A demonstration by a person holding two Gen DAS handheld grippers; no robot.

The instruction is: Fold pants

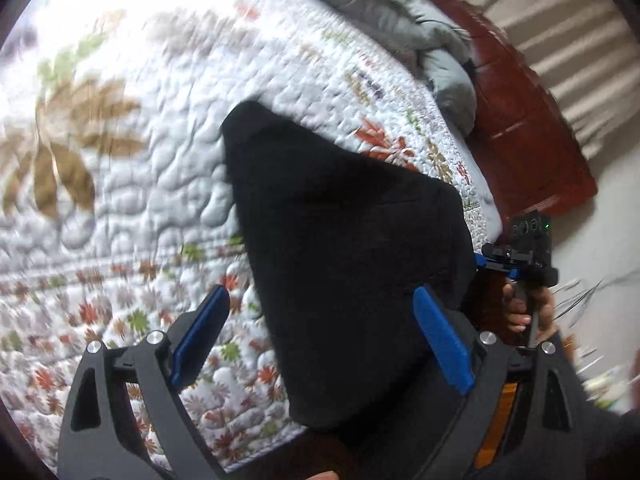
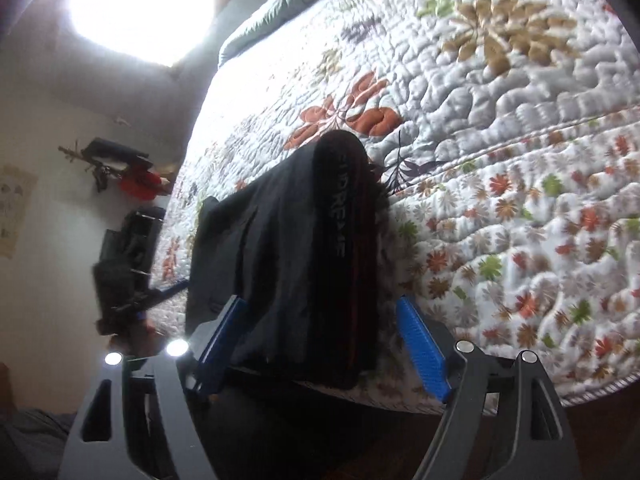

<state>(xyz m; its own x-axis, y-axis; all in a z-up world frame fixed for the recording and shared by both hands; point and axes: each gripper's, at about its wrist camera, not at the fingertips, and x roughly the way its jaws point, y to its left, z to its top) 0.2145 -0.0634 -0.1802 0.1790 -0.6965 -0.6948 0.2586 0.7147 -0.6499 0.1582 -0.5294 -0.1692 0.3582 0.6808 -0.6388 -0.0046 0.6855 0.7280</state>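
Observation:
Black pants (image 1: 344,248) lie folded into a thick bundle near the edge of a bed covered by a floral quilt (image 1: 120,184). My left gripper (image 1: 320,292) is open, its blue pads wide apart, with the bundle's near end lying between and below them. The right wrist view shows the same pants (image 2: 288,248) with a lettered waistband on top. My right gripper (image 2: 320,300) is open too, its pads either side of the bundle's near end without pressing it. Each gripper shows in the other's view: the right gripper (image 1: 516,256) in a hand, the left gripper (image 2: 120,280) blurred.
A grey duvet (image 1: 440,56) is bunched at the head of the bed against a red-brown headboard (image 1: 524,112). The quilt (image 2: 500,160) spreads wide beyond the pants. A bright window (image 2: 132,4) and dark things on the wall (image 2: 120,168) are off the bed.

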